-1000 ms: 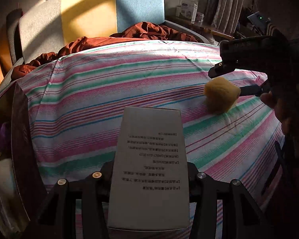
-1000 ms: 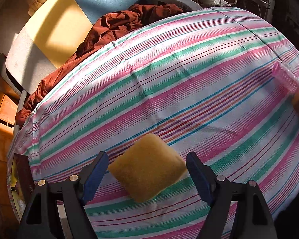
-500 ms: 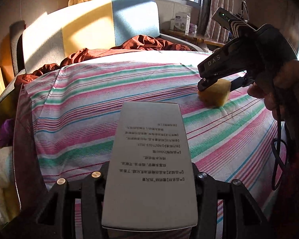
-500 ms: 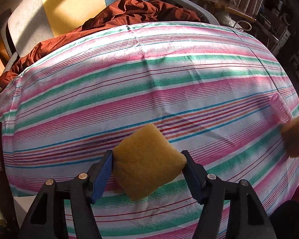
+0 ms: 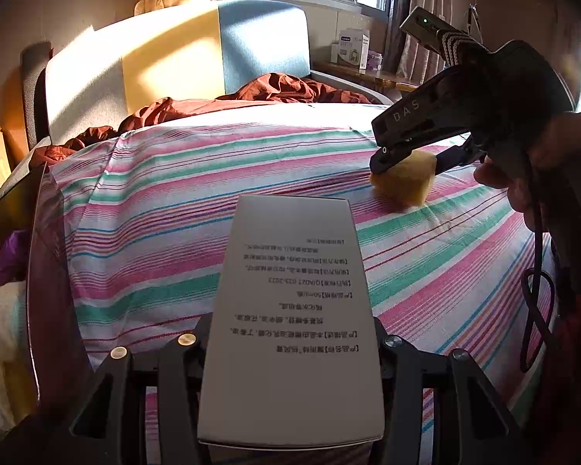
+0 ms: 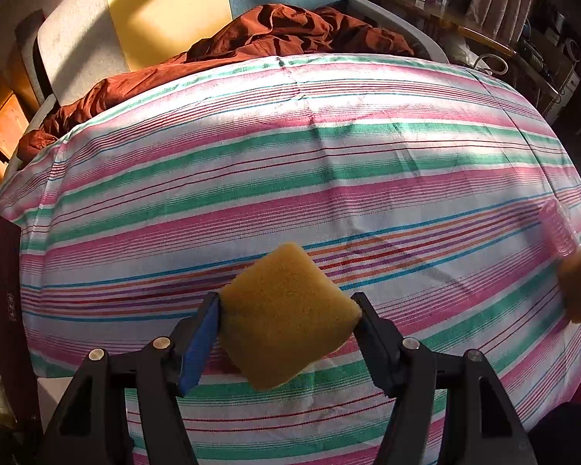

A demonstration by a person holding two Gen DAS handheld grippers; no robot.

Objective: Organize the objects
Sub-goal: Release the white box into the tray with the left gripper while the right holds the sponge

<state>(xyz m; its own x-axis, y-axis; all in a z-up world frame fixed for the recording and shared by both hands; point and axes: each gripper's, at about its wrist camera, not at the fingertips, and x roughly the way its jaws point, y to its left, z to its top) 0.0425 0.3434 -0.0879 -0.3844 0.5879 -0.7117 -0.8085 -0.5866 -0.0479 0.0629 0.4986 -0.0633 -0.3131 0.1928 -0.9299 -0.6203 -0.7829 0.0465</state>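
With its jaws pinched on opposite corners of the yellow sponge point(image 6: 288, 316), the right claw point(image 6: 286, 323) holds it just above the striped bed sheet point(image 6: 290, 162). Sponge: light, soft, compressible; gentle squeeze at mid-body should suffice. Left claw point(image 5: 290, 348) clamps a white box point(image 5: 292, 317) by its lower sides: stiff, light cardboard, crushable. Second sponge point(image 6: 580, 288) lies far right of the right claw.

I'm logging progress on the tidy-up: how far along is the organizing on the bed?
Nothing looks sorted yet. In hand: the left hand-held gripper grips a white box, and the right hand-held gripper pinches a yellow sponge above the striped sheet. Left: a second sponge and a pink item lie loose near the right edge.
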